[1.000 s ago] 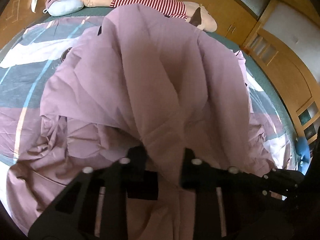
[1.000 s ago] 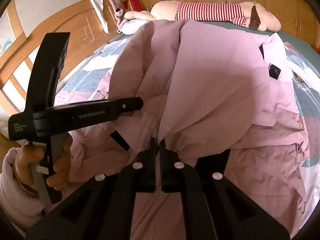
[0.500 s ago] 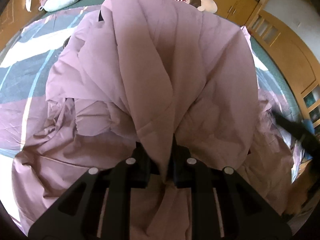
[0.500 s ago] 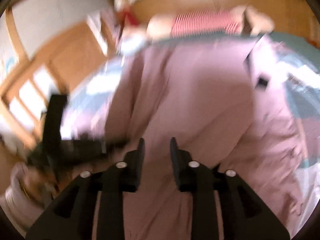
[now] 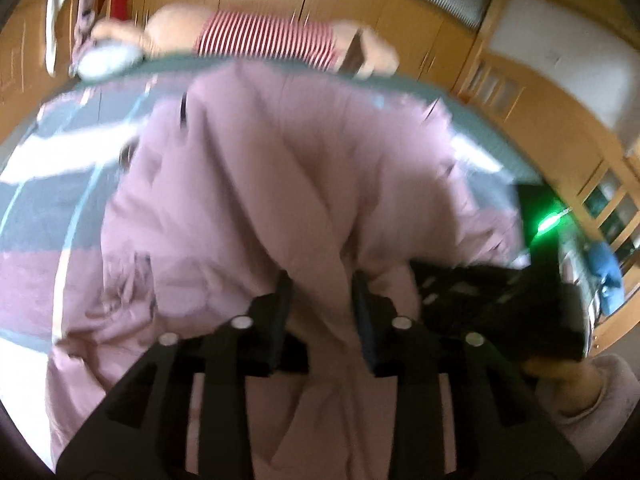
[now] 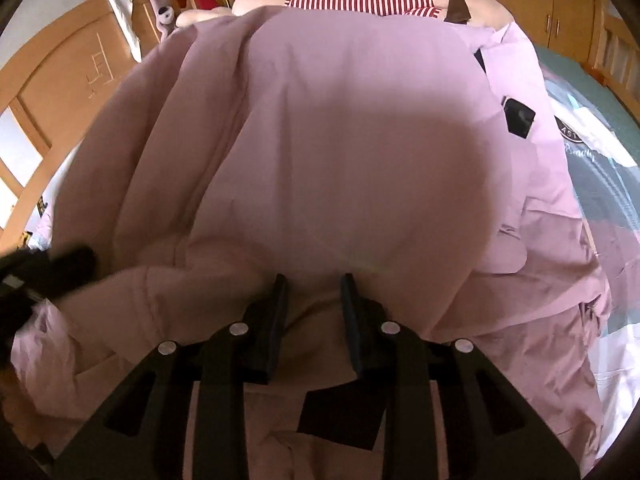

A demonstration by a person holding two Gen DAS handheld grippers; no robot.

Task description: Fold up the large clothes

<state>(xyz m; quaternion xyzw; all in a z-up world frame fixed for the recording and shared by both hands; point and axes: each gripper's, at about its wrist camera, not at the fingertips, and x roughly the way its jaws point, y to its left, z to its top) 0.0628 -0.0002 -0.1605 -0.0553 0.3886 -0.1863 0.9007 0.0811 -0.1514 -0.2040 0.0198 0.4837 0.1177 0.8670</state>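
A large pink garment [image 5: 280,184] lies spread and bunched on the bed, filling most of the right wrist view [image 6: 340,140], with a black patch [image 6: 519,116] near its right edge. My left gripper [image 5: 320,280] is over its near part, jaws opening; a loose fold of the fabric runs between the fingers without being pinched. My right gripper [image 6: 310,280] hovers low over the garment with its jaws apart and only flat cloth beneath them. Each gripper shows in the other's view: the right gripper [image 5: 500,300] with a hand and sleeve, the left gripper [image 6: 48,268] blurred.
A big plush toy in a red-and-white striped shirt [image 5: 268,40] lies along the far edge of the bed. The patterned teal and grey bedcover [image 5: 48,200] shows on both sides of the garment. Wooden cupboards [image 5: 400,20] and a wooden bed frame [image 6: 60,92] surround it.
Both grippers were shut on folds of the pink garment; both now have their jaws apart. The right let go first and sank closer to the cloth. The left drew back.
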